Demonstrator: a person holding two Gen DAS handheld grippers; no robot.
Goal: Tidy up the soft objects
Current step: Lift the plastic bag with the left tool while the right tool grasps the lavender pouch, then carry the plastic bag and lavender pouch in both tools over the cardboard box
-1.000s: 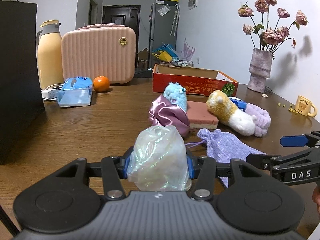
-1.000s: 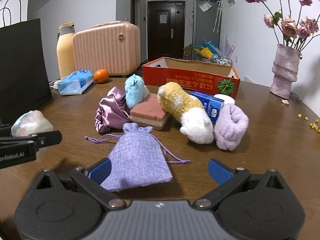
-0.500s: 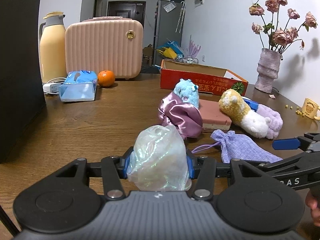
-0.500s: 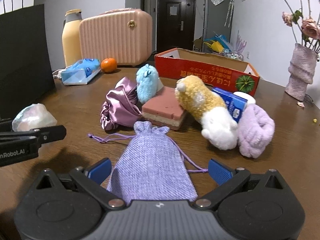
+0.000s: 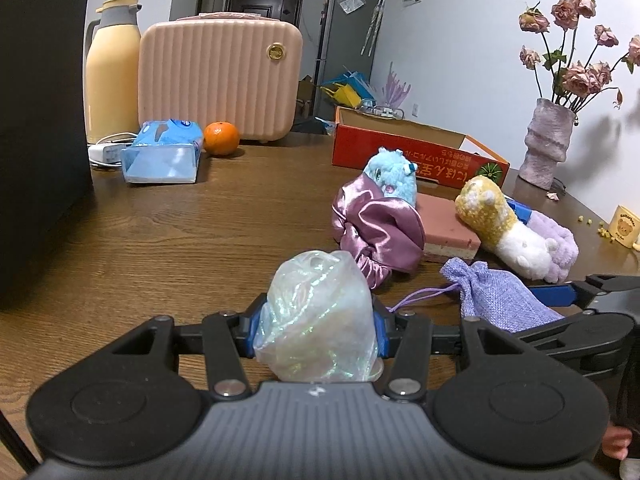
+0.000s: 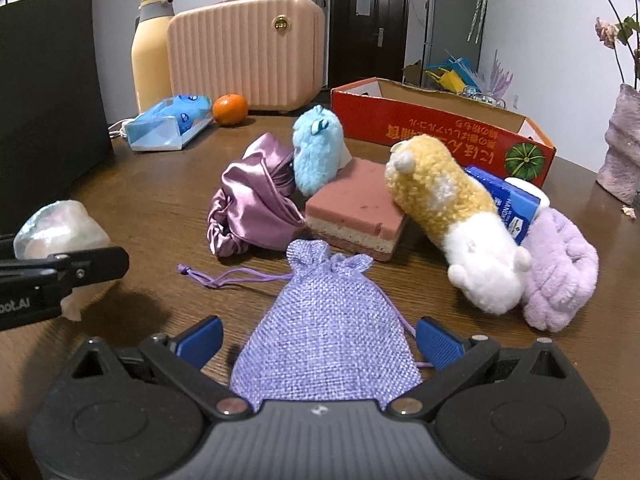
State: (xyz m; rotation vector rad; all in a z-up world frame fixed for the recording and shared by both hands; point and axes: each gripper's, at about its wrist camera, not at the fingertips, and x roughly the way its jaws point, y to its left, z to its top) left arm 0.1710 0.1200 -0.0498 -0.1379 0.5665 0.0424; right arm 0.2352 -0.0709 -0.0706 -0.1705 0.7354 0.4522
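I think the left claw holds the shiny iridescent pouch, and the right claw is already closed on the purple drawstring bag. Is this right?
Not quite. The left claw does hold the iridescent pouch, but the right claw is not closed: its blue pads stand open on either side of the purple drawstring bag, apart from it, as the right wrist view shows.

Left tongs (image 5: 318, 326), right tongs (image 6: 318, 338): black ribbed bodies, round black pivot discs, silver screws, blue pads.
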